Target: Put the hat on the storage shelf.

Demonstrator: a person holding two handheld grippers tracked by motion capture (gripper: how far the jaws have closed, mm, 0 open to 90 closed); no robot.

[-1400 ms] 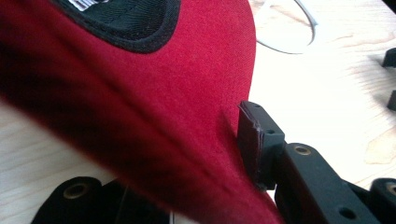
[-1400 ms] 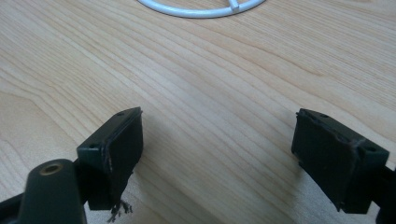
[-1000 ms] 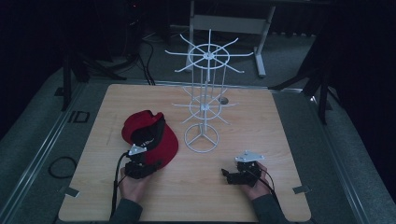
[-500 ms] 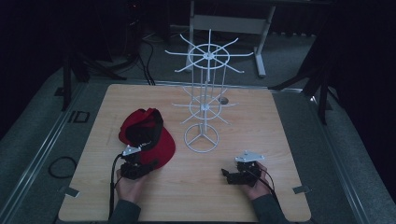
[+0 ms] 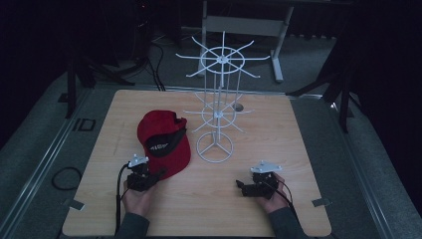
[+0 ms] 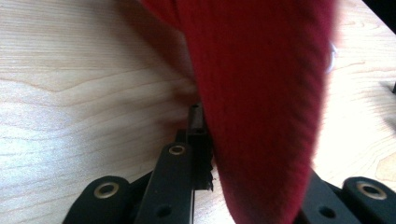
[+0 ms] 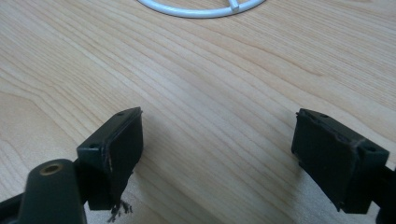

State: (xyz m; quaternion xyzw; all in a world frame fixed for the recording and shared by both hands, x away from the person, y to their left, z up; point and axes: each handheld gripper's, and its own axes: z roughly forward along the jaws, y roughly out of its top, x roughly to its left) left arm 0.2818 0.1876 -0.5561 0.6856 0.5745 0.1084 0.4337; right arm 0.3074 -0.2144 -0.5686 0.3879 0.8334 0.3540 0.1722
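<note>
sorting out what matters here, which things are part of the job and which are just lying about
In the job: cap, brim pinched in left gripper, whose jaws have just been closing; wire rack.
Lying about: right gripper, open on table; cable loop on floor.

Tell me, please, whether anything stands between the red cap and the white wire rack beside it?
Nothing visible does. The red cap lies just left of the white wire rack, with bare table between them. The left gripper has just been closing on the cap's brim.
</note>
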